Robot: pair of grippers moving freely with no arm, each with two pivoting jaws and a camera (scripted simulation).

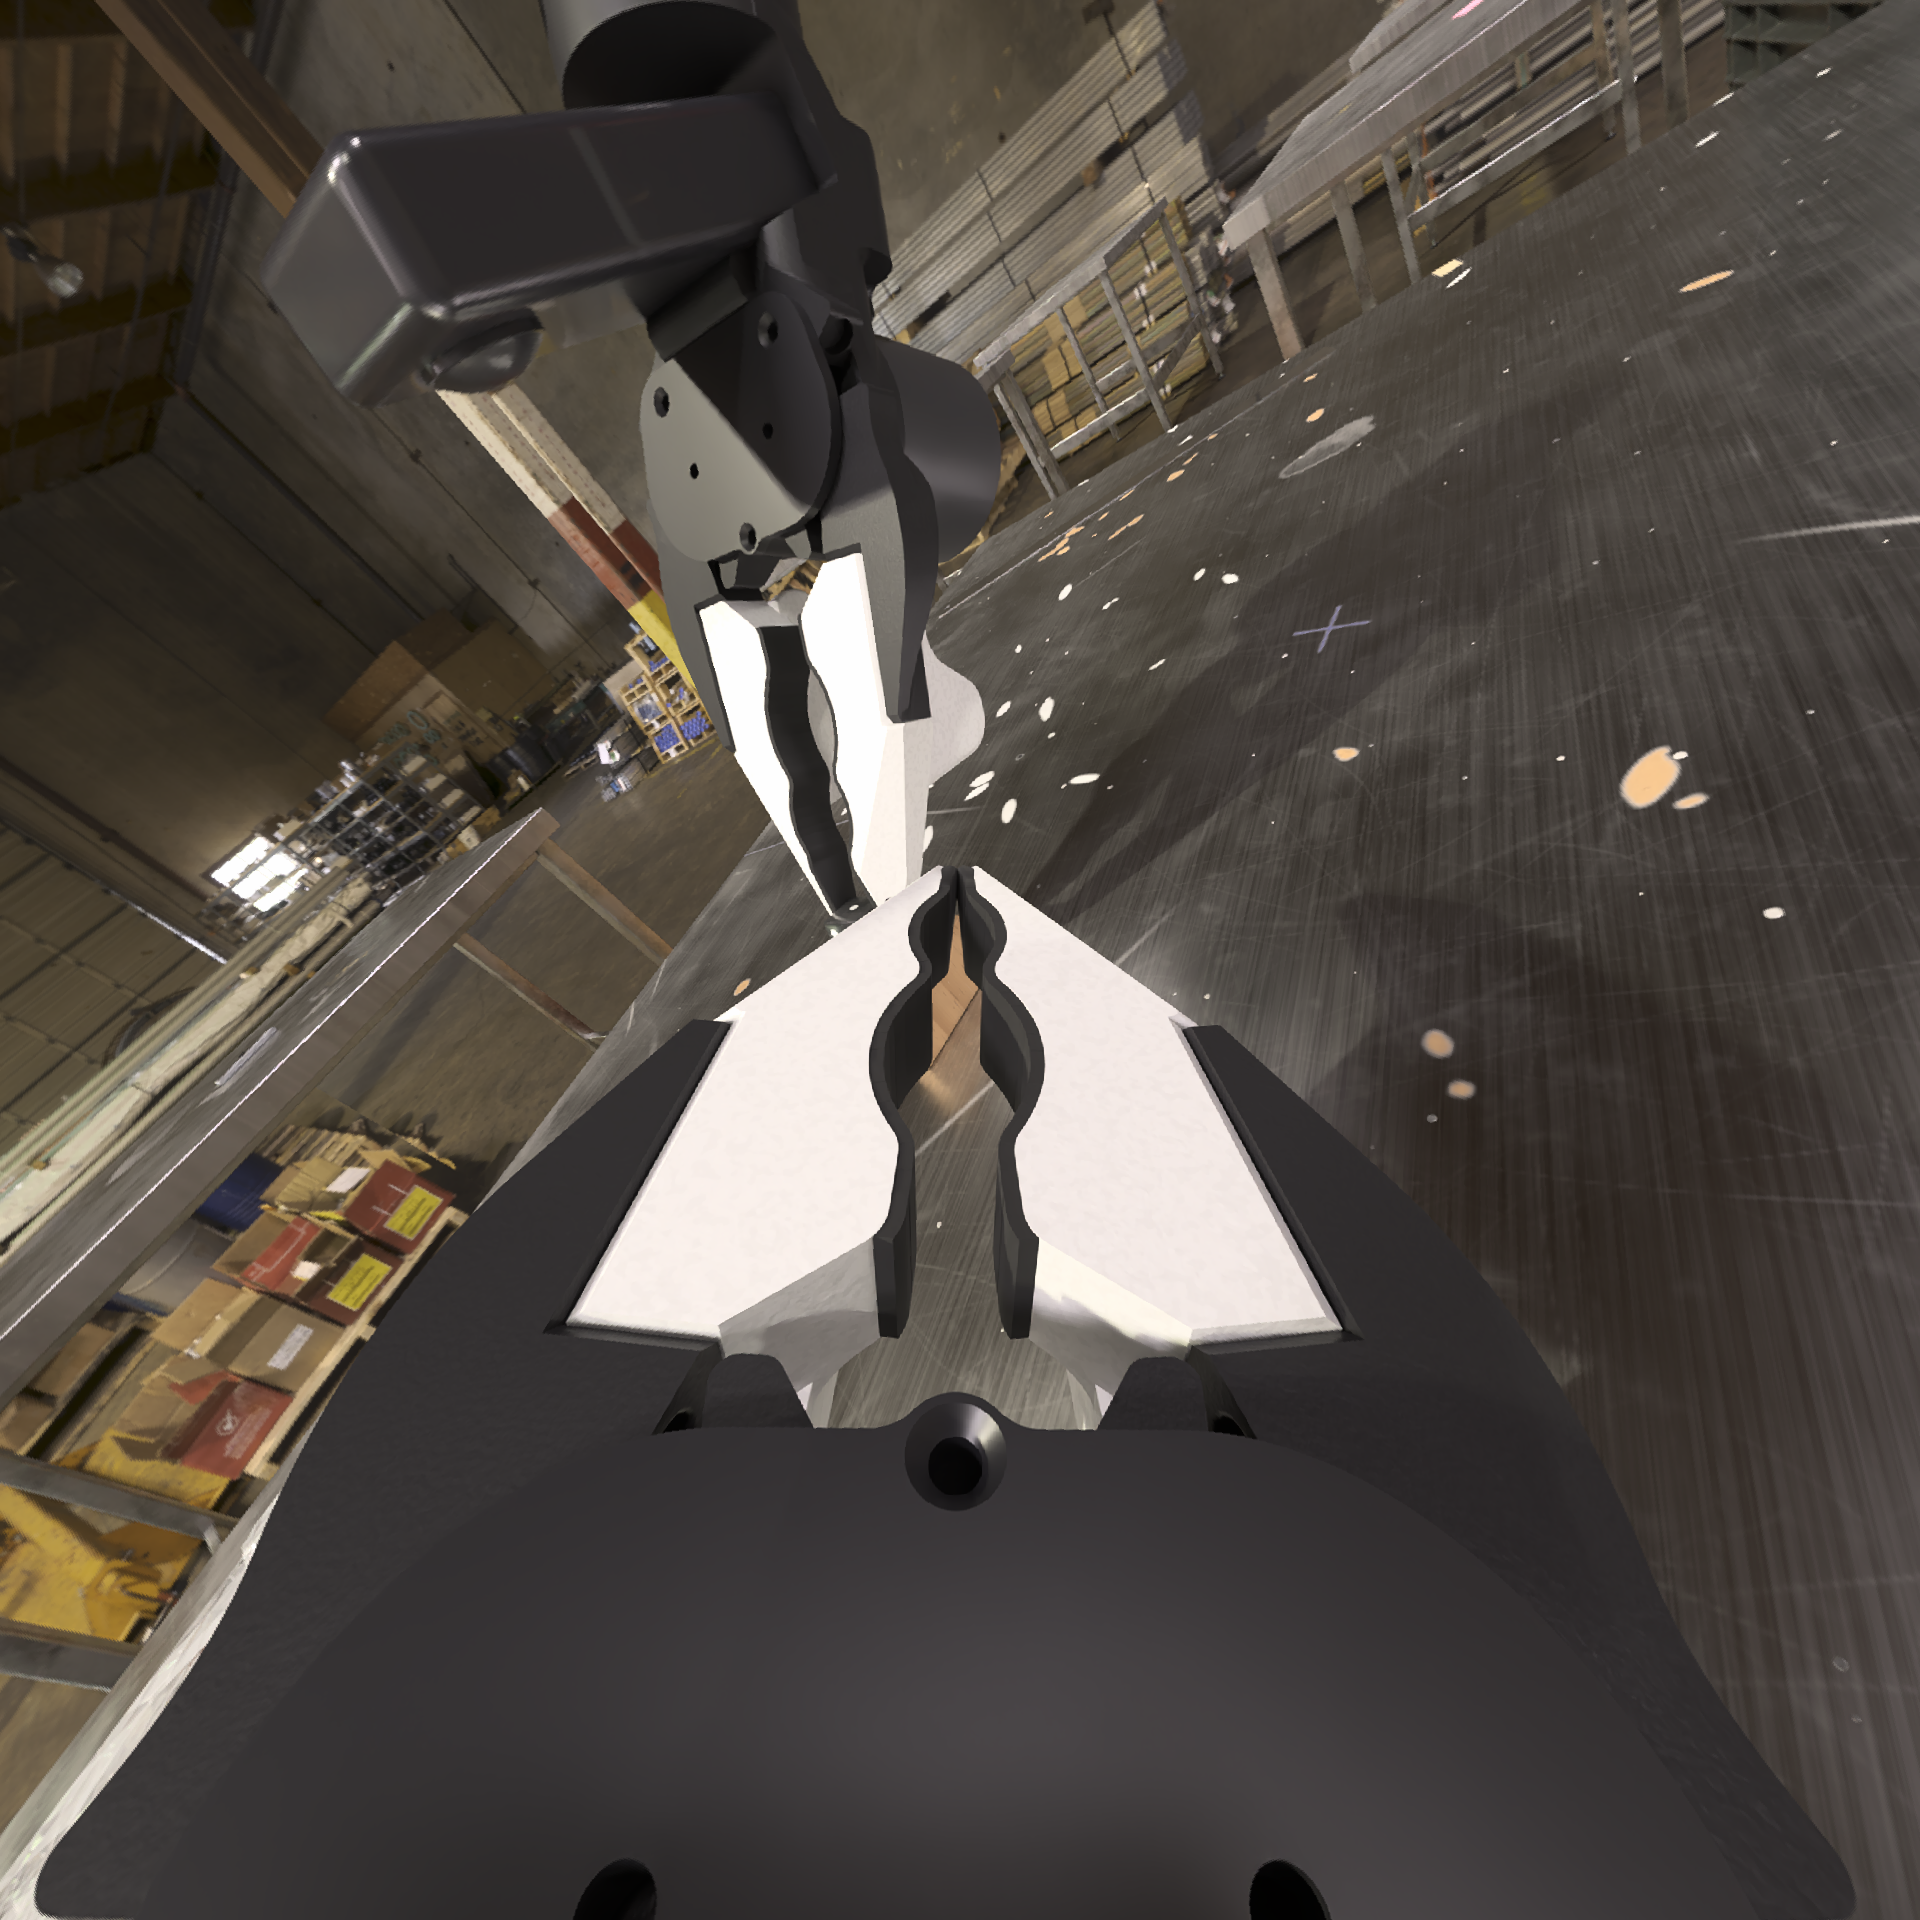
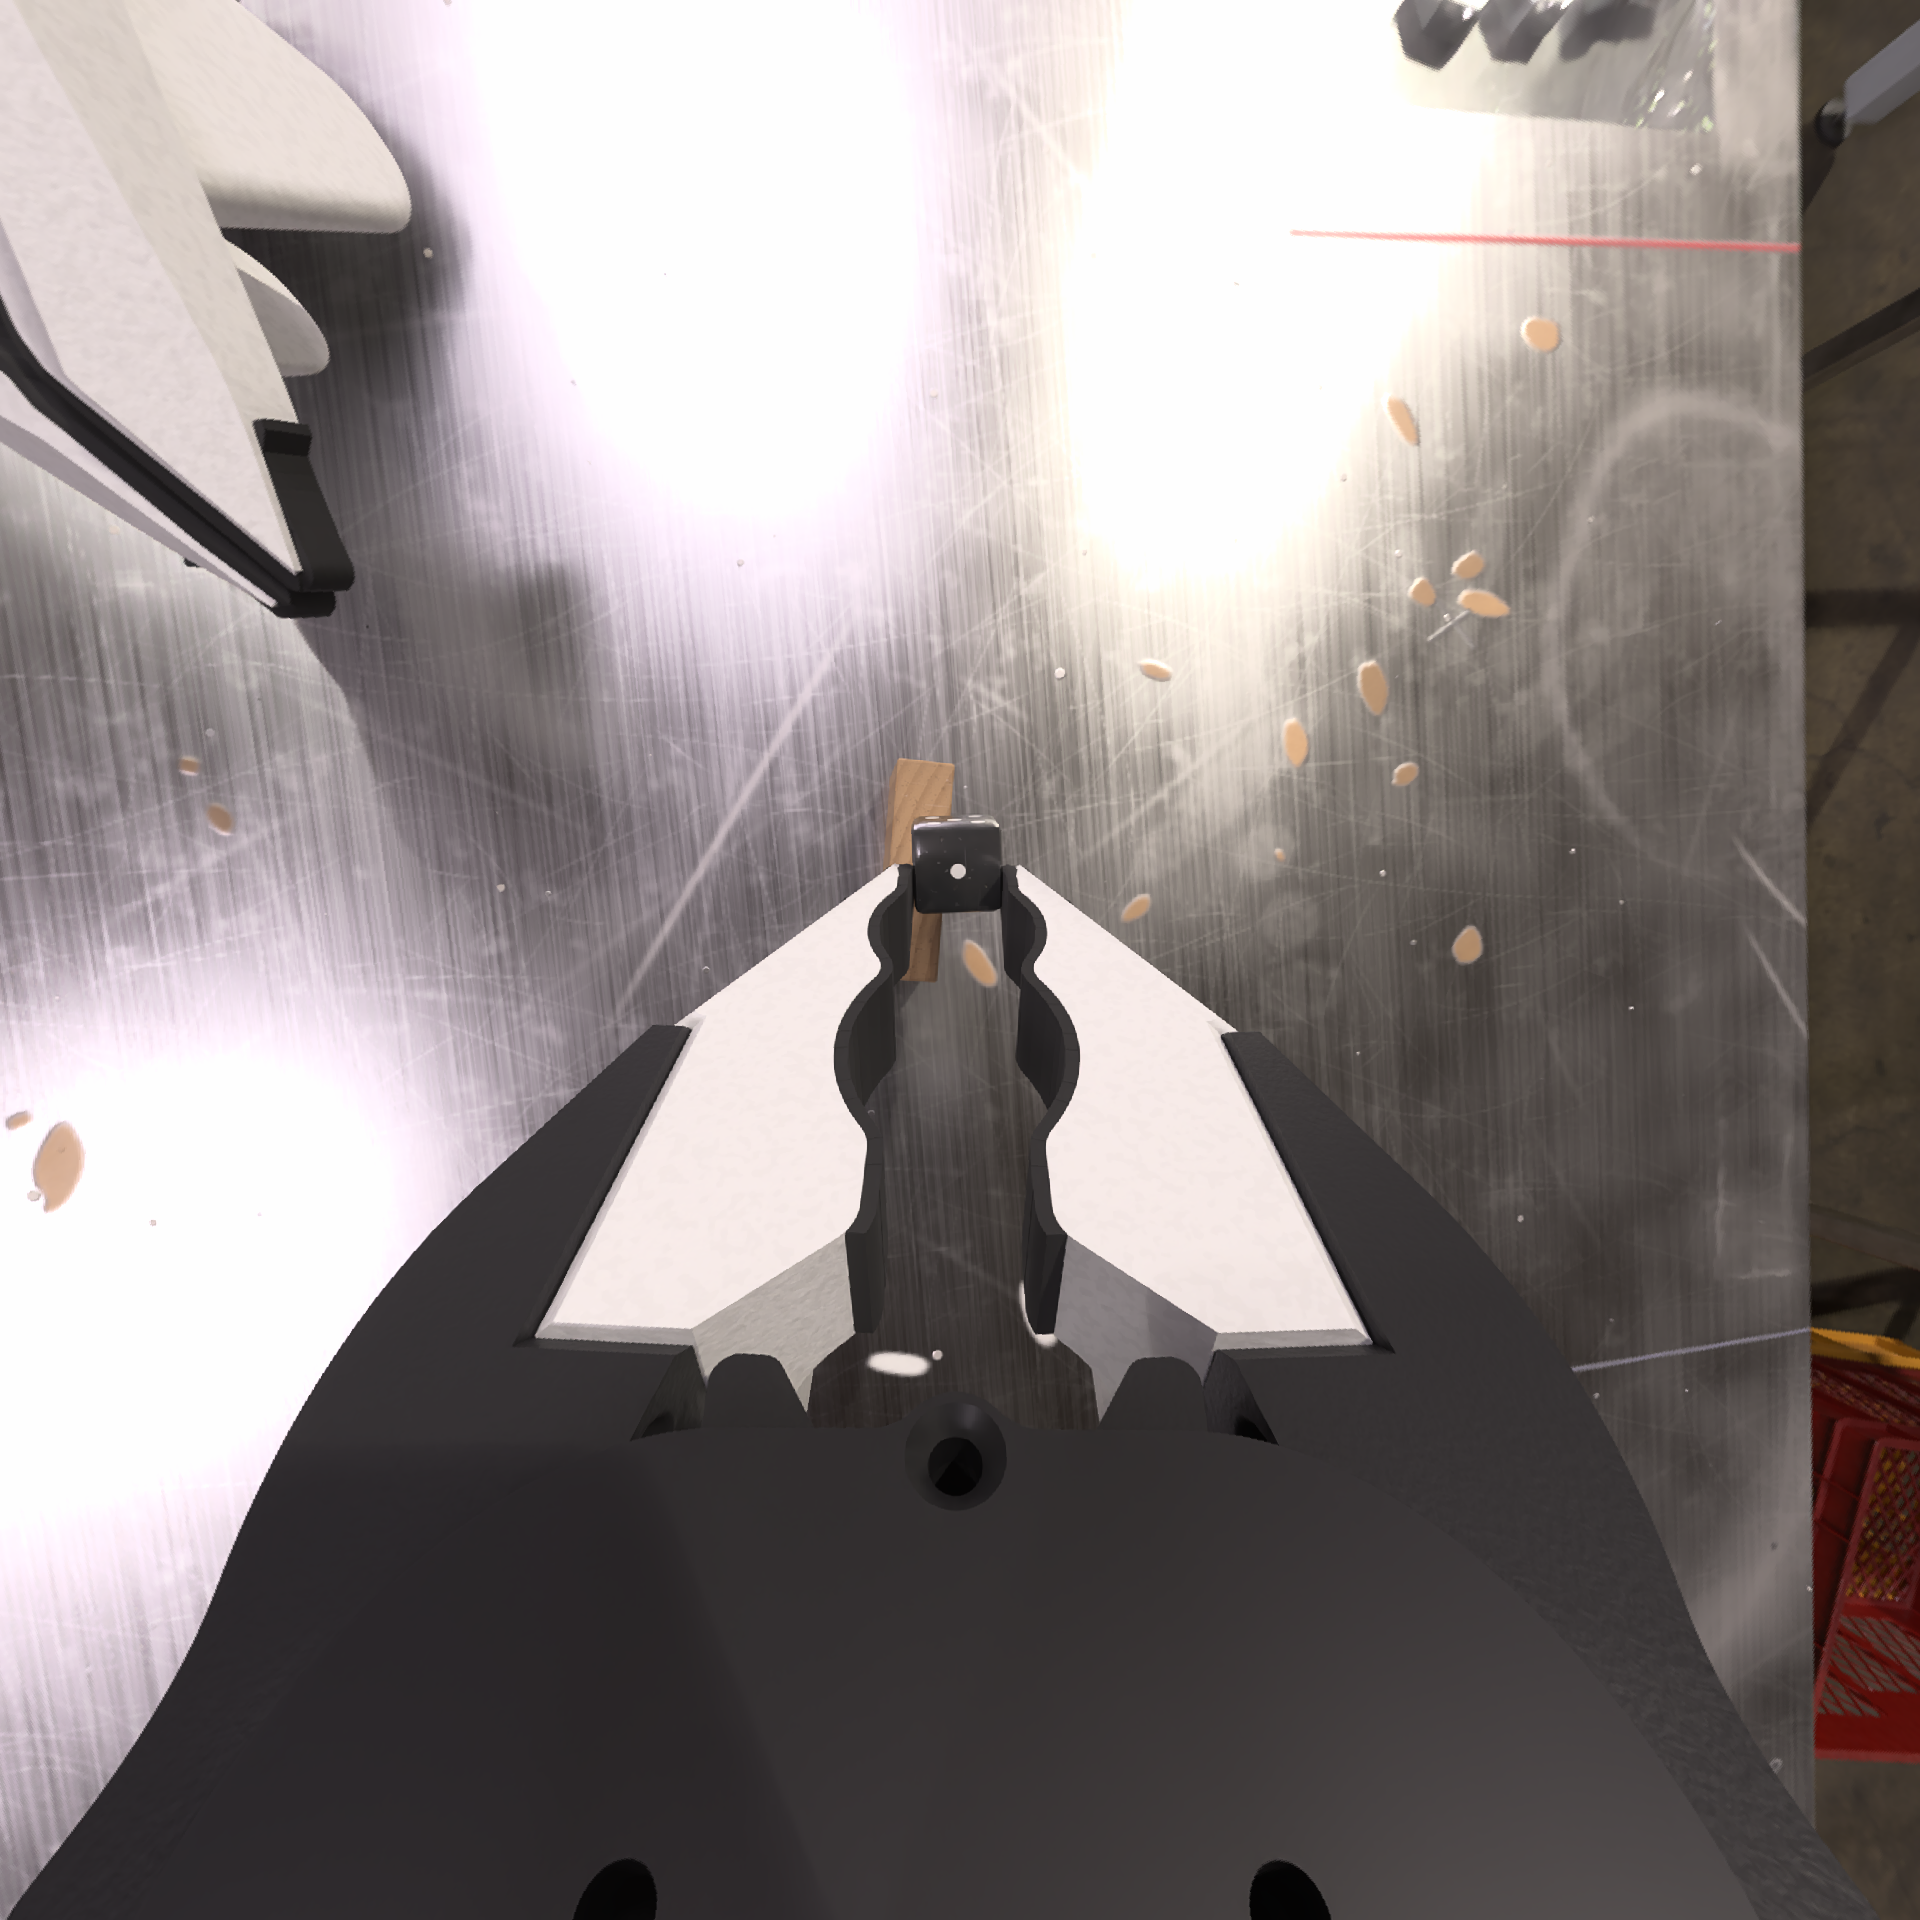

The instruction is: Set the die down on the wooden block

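My right gripper (image 2: pixel 956 883) points down at the metal table and is shut on a small black die (image 2: pixel 956 868) with white pips, held at the fingertips. A thin, light wooden block (image 2: pixel 921 805) lies on the table right under the die and shows above and below it. I cannot tell whether die and block touch. My left gripper (image 1: pixel 956 883) is shut and empty; a sliver of the block (image 1: pixel 951 997) shows through the gap between its fingers. The right gripper (image 1: pixel 844 902) hangs just ahead of it, and the die is hidden there. The left gripper (image 2: pixel 307 587) also shows at the upper left of the right wrist view, apart from the block.
The scratched metal table (image 2: pixel 1299 1091) bears tan paint spots and bright glare. Its right edge (image 2: pixel 1803 935) runs top to bottom, with a red crate (image 2: pixel 1870 1662) on the floor beyond. Warehouse shelving (image 1: pixel 1122 343) and cardboard boxes (image 1: pixel 312 1278) stand past the table's far side.
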